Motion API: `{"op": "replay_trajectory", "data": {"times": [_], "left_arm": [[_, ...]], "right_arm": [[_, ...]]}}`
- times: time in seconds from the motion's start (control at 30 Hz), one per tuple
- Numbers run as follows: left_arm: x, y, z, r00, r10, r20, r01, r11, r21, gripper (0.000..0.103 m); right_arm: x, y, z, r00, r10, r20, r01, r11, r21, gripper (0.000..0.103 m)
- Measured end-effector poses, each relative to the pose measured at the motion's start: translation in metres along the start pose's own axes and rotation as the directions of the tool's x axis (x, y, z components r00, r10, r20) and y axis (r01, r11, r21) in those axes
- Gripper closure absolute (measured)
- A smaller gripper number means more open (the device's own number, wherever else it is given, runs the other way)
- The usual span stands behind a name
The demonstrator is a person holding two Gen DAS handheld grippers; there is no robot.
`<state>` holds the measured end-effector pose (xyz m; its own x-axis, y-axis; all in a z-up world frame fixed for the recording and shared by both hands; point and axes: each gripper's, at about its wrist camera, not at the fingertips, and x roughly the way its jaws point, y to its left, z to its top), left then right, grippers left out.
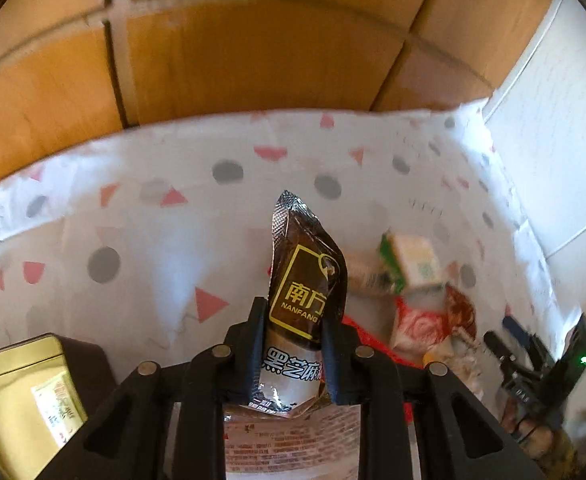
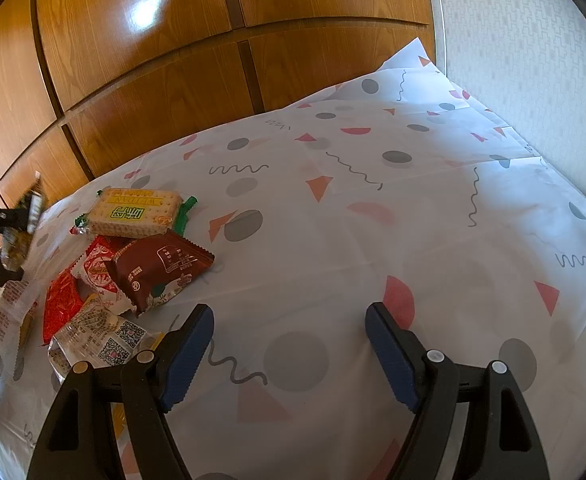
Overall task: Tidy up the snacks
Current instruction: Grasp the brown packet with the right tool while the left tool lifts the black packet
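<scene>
I am clamping my left fingers (image 1: 293, 344) on a dark brown foil sesame-paste sachet (image 1: 307, 280), holding it upright above the patterned white-clothed counter (image 2: 373, 220). My right fingers (image 2: 289, 354) are hanging spread and empty, beside the pile of snack packets (image 2: 133, 264).

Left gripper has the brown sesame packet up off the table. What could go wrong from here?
1. The left gripper pinches the brown packet low down, so its long top could flop or slip free.
2. A gold tin sits close at the left; a swing that way could clip it.
3. The right gripper hangs open beside the snack pile, so crossing paths could scatter it.
</scene>
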<state>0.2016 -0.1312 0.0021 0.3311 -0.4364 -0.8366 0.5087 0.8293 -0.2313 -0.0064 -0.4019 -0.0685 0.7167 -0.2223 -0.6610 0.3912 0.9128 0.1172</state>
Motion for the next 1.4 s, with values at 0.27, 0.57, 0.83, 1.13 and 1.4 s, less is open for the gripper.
{"op": "replay_trajectory", "data": {"times": [0.27,0.57,0.83,1.13,1.4], "left_arm": [[-0.043,-0.022,-0.023,0.988,0.023,0.154,-0.025,1.0,0.011,0.078],[-0.073,-0.064,-0.102,0.978,-0.063,0.197,0.047,0.996,0.081,0.078],[-0.048,-0.097,-0.169,0.988,-0.091,0.121,0.076,0.99,0.123,0.078],[-0.024,-0.095,-0.189,0.993,-0.05,0.103,0.039,0.993,0.111,0.08],[-0.024,-0.087,-0.192,0.991,-0.053,0.12,0.043,0.995,0.085,0.081]], "right_arm": [[0.0,0.001,0.0,1.0,-0.007,-0.004,0.007,1.0,-0.008,0.022],[0.0,0.003,0.0,1.0,-0.022,-0.012,0.021,1.0,-0.023,0.022],[-0.008,0.0,0.002,0.999,0.002,-0.034,-0.002,1.0,-0.019,0.025],[-0.038,0.026,0.011,0.985,0.151,-0.078,-0.158,0.983,-0.096,0.03],[0.008,0.047,0.044,0.945,0.28,-0.167,-0.243,0.947,0.212,0.03]]}}
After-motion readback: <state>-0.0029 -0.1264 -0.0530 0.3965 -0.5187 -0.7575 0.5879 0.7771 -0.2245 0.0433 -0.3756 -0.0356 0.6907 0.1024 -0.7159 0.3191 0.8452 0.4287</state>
